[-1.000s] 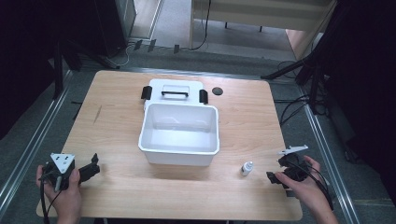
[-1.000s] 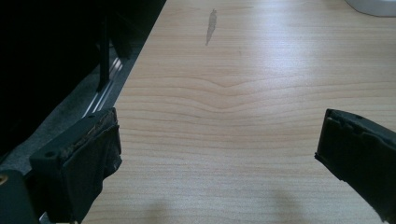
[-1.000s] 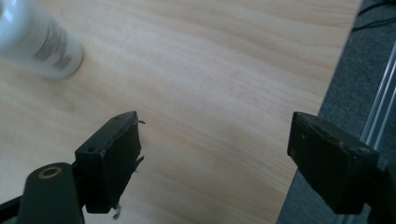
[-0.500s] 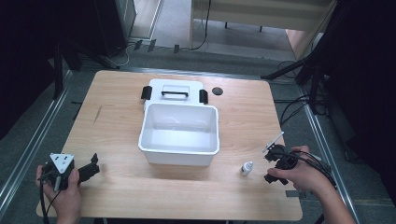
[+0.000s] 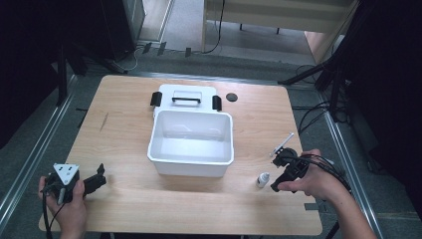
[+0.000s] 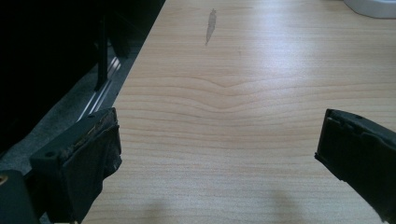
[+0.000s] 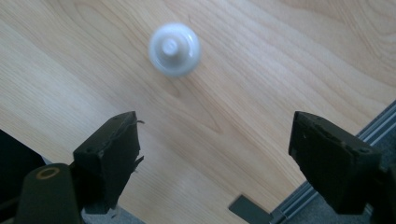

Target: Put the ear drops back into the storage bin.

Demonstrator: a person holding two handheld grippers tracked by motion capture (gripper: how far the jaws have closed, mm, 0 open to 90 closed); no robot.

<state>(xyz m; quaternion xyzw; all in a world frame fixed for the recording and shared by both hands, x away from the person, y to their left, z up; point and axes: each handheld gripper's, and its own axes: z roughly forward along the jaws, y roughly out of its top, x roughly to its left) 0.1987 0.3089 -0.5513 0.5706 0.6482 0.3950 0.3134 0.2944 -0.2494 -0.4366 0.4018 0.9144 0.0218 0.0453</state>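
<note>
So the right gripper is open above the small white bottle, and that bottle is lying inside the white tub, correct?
Not quite. The small white bottle stands on the bare wooden table, outside the white tub and to its right, as the high view shows. The right gripper is indeed open above it.

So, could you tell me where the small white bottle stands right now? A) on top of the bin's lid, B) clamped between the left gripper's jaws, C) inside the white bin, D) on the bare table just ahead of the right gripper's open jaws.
D: the small white bottle stands upright on the table, apart from the right gripper, whose jaws are open with nothing between them.
</note>
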